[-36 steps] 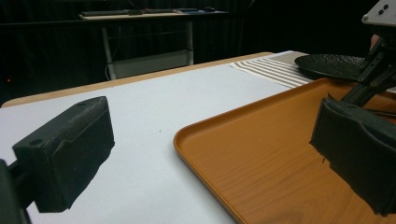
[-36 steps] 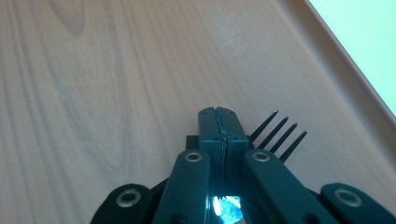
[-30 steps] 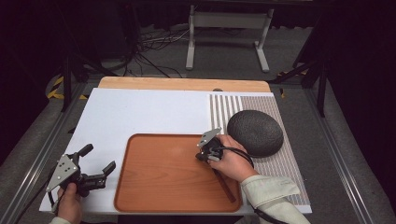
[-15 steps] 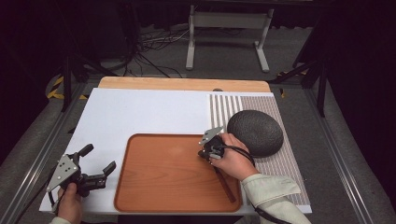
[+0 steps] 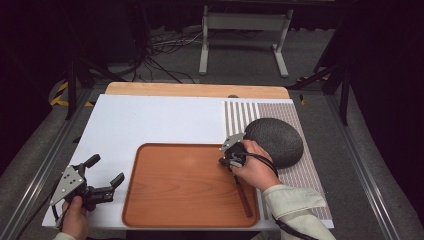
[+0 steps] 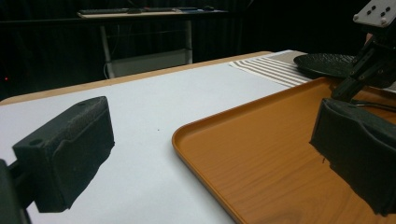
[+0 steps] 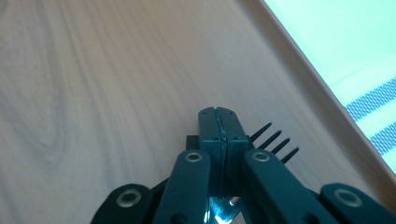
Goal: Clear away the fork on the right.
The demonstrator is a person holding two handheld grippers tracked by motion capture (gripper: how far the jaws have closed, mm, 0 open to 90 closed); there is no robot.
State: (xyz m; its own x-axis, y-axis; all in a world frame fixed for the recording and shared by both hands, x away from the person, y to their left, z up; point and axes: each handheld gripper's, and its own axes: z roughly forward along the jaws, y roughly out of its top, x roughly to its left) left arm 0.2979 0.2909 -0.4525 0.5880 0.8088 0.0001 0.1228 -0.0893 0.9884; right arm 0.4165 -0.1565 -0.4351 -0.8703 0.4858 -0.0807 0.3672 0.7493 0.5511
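- Plainly, the right tool [image 7: 219,122] has its jaws pressed together on a slim dark fork [image 7: 274,139], its four tines poking out beside the pads, low over the wood-grain tray [image 5: 190,185].
- That fork looks light, stiff and smooth, so it could pivot or slip in a narrow pinch; a hold close to the neck, as here, seems steadier than one at the handle's end.
- A dark handle [image 5: 243,196] trails along the tray's right side, towards the worktop's near edge.
- The tray is orange-brown, rounded at the corners, with a low raised rim and a glossy floor.
- Just beyond its right edge, a dark textured round bowl [image 5: 276,140] sits upside down on a striped woven mat [image 5: 305,175].
- The left tool [image 5: 102,181] hovers wide open and empty at the white worktop's near left corner.
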